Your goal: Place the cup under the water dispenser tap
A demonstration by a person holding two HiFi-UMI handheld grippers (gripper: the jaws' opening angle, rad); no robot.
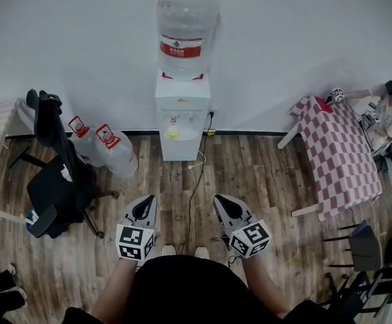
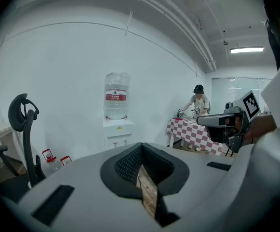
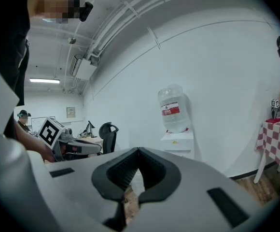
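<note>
"Where's the cup, then?"

"Hard to say. A small yellowish thing (image 1: 174,132) sits in the water dispenser (image 1: 182,100), just under the taps (image 1: 174,119). It may be the cup, but it's too small to tell."

"Not in the grippers?"

"No. The left gripper (image 1: 148,200) and the right gripper (image 1: 218,199) each have their jaws pressed together on nothing. Both are low over the wooden floor (image 1: 250,174), well apart from the dispenser."

"So how far along?"

"Either it's already placed, or fetching hasn't begun, I'd judge."
</note>
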